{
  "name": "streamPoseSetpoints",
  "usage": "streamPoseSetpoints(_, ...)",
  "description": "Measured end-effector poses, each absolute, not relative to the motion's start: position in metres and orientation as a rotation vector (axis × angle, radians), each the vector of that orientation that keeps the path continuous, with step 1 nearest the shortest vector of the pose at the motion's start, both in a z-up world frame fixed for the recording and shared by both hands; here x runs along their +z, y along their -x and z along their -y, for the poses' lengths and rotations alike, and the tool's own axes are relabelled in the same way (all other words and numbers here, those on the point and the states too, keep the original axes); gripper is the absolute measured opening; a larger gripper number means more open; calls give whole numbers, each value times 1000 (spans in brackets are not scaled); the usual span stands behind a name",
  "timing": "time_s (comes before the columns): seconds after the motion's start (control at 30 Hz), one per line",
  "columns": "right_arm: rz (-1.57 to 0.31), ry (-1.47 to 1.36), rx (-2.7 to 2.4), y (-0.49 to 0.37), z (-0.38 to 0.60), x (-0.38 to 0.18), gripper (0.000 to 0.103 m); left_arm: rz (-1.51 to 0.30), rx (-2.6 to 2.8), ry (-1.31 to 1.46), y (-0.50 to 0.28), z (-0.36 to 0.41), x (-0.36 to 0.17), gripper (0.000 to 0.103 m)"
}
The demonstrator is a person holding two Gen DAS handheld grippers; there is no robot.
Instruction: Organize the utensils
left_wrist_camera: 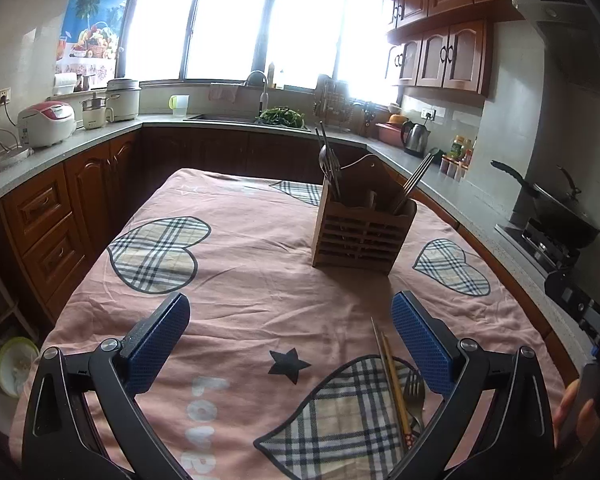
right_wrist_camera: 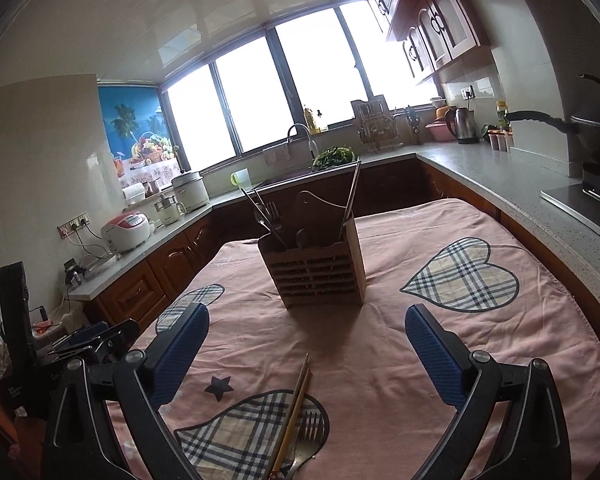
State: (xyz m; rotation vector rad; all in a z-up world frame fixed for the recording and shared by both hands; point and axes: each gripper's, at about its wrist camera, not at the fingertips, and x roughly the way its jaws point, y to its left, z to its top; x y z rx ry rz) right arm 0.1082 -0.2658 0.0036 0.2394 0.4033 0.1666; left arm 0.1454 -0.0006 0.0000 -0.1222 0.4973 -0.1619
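Near the front edge of the bench, a pair of wooden chopsticks (right_wrist_camera: 294, 412) lay side by side on a plaid heart patch, with a metal fork (right_wrist_camera: 309, 430) just beside them, tines pointing away from the cameras. Farther back, near the middle of the bench, stood a slatted wooden utensil holder (left_wrist_camera: 362, 222), upright, with a fork, a spoon and dark chopsticks leaning in its left compartment and metal chopsticks (left_wrist_camera: 416, 178) tilted in its right one.

A pink cloth (left_wrist_camera: 260, 240) printed with plaid hearts and a small dark star (left_wrist_camera: 290, 364) covered the bench, lightly wrinkled.

Low over the near end of the cloth hung the left gripper (left_wrist_camera: 290, 344), its blue-padded jaws spread wide and holding nothing; the chopsticks and fork lay just inside its right finger. The right gripper (right_wrist_camera: 306, 354) hung likewise, jaws spread and empty, with the loose utensils just inside its left finger.

Around the bench ran a grey kitchen counter (left_wrist_camera: 60, 152) over brown wooden cabinets. Bright windows (left_wrist_camera: 236, 26) filled the far wall above a sink tap (left_wrist_camera: 260, 88). Rice cookers (left_wrist_camera: 46, 122) sat to the left; a steel kettle (left_wrist_camera: 416, 138) and a black wok (left_wrist_camera: 556, 204) on a stove stood to the right.
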Motion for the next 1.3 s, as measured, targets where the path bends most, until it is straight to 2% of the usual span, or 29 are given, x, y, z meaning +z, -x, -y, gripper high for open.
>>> streamPoseSetpoints(0.27,-364,-156,130,-77,256,-5,100,-486,-173,76,-118,9,-4,103)
streamPoseSetpoints(0.53,-338,-109,121,-59,253,15,103,-464,-140,-34,-97,24,1,103)
streamPoseSetpoints(0.9,-360,-85,90,-60,248,-32,103,-411,-66,-15,-90,14,-22,103)
streamPoseSetpoints(1.3,-292,-67,76,-48,246,-35,103,-379,-14,-40,-77,17,-25,103)
